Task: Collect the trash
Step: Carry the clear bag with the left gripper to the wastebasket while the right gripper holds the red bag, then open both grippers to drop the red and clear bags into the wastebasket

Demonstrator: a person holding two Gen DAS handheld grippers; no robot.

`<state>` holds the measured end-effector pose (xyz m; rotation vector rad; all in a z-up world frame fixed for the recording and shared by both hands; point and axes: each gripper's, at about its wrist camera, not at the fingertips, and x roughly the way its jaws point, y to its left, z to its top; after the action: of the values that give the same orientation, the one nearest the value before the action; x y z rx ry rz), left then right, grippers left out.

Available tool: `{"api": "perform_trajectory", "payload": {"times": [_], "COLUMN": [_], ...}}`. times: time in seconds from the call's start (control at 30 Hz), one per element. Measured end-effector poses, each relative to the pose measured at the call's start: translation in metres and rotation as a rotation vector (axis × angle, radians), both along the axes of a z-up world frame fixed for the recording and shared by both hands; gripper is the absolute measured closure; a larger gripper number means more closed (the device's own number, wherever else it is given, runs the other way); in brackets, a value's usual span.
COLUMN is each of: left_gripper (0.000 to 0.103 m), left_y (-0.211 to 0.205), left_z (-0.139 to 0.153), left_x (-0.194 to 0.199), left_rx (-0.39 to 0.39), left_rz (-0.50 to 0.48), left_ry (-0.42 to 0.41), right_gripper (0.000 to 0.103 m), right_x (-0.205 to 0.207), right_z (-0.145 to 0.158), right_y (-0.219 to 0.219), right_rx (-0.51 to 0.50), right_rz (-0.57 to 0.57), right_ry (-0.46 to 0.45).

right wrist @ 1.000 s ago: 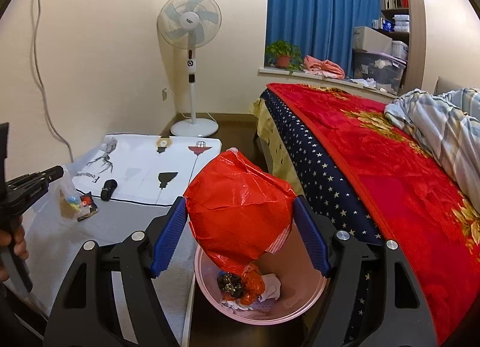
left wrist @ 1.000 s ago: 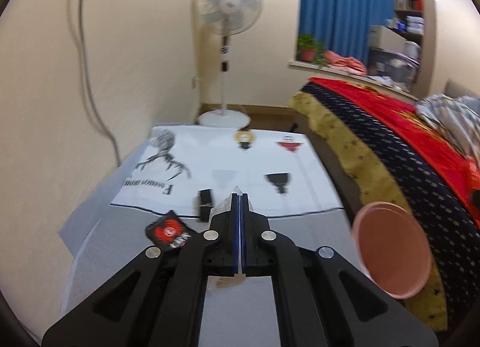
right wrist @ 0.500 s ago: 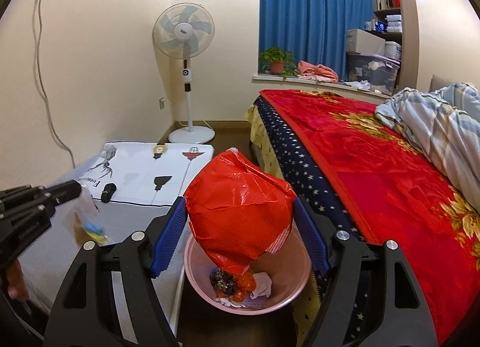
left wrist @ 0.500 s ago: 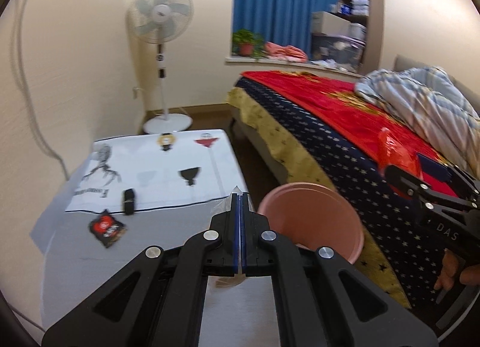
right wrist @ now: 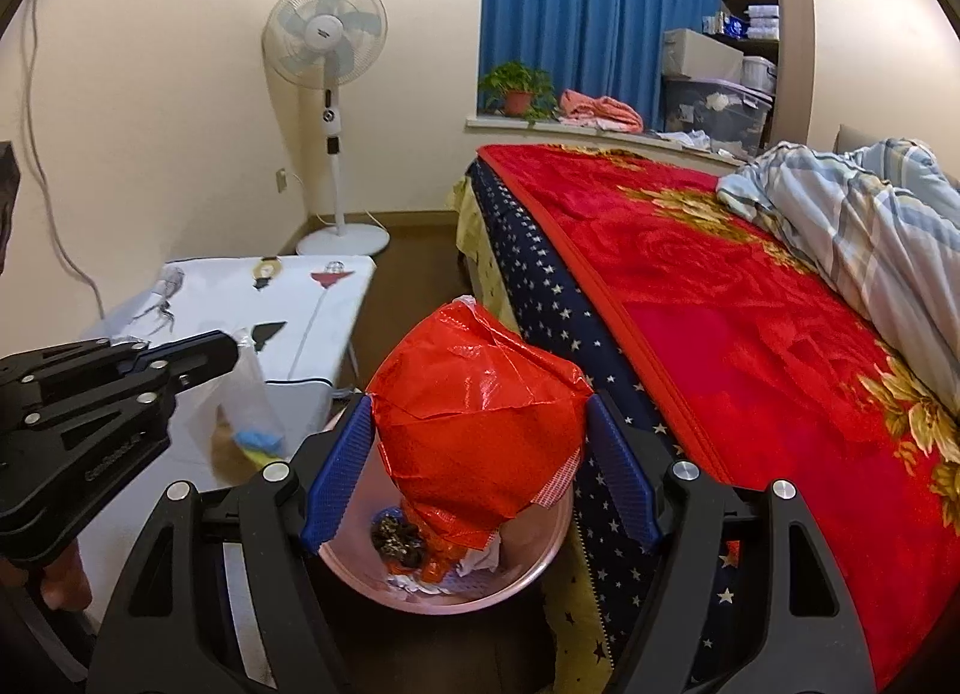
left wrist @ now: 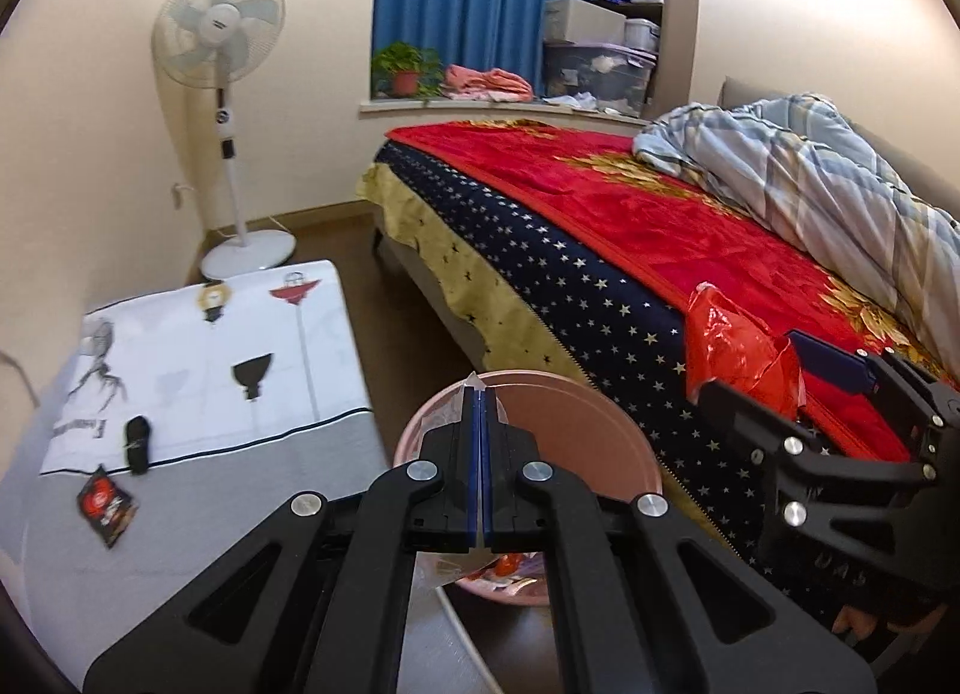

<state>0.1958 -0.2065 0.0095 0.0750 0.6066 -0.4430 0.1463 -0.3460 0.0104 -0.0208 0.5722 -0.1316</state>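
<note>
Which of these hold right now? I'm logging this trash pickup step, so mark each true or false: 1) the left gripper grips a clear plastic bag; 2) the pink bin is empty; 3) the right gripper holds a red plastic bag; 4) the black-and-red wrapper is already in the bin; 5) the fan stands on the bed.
1) True: the left gripper is shut on the clear plastic bag.
2) False: the pink bin already holds trash.
3) True: the red plastic bag sits between the fingers of the right gripper.
4) False: the black-and-red wrapper lies on the low table.
5) False: the fan stands on the floor by the wall.
</note>
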Motion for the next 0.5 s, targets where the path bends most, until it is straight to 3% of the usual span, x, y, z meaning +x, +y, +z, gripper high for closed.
{"api": "perform_trajectory", "payload": {"times": [0.33, 0.43, 0.47, 0.5], "left_gripper": [0.103, 0.102, 0.096, 0.072], "left_y": [-0.02, -0.025, -0.025, -0.026], "left_z": [-0.027, -0.033, -0.035, -0.037], "left_x": [0.04, 0.048, 0.051, 0.053], "left_rx": [-0.02, -0.011, -0.003, 0.001], "left_rz": [-0.025, -0.027, -0.017, -0.009], "left_ry": [0.064, 0.069, 0.073, 0.078], "right_gripper": [0.03, 0.023, 0.014, 0.011], "right_x": [0.032, 0.038, 0.04, 0.042], "right_z": [-0.029, -0.035, -0.038, -0.04], "right_y": [-0.015, -0.02, -0.021, -0.022], "right_rx": [-0.013, 0.004, 0.009, 0.005], "right_rz": [-0.066, -0.076, -0.074, -0.082], "right_ry": [0.06, 0.054, 0.054, 0.056]}}
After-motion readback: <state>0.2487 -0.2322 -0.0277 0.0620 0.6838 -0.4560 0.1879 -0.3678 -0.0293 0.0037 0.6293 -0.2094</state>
